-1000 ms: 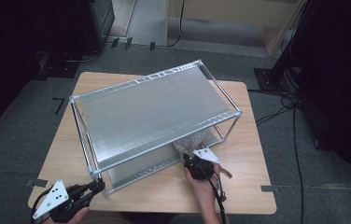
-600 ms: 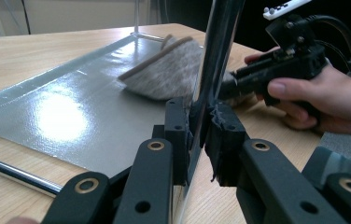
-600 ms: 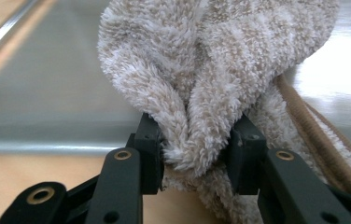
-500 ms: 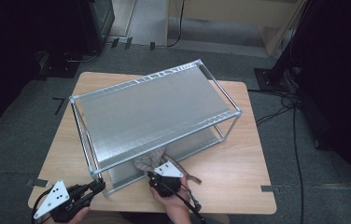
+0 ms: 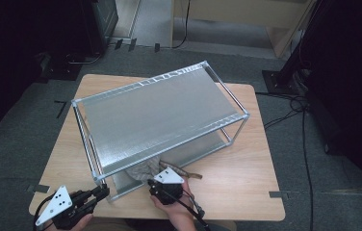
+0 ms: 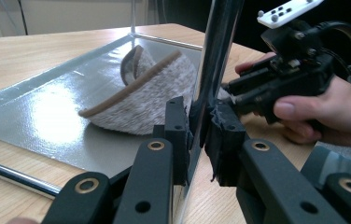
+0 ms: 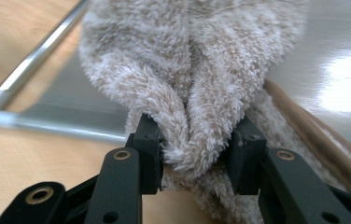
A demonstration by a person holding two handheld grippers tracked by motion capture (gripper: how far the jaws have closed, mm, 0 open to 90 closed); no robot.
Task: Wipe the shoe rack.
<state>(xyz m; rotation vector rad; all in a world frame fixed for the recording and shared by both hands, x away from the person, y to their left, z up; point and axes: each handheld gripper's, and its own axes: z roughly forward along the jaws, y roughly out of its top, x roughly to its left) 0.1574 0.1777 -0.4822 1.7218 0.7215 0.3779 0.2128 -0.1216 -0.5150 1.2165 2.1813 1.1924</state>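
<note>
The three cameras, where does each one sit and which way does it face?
High view: above the table's near side, looking forward and down on the metal rack; both hands and the left gripper enter from below.
Left gripper view: rides the left gripper, looking along its fingers clamped on the rack's corner post; the other hand shows.
Right gripper view: rides the right gripper, fingers pinching the fuzzy slipper.
Both gripper views share the slipper and the rack's lower shelf.

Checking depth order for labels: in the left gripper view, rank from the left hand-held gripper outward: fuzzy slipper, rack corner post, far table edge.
1. Rack corner post: clamped between the left hand-held gripper jaws.
2. Fuzzy slipper: just behind, on the rack's bottom shelf, left of the post.
3. Far table edge: farthest, beyond the shelf.
</note>
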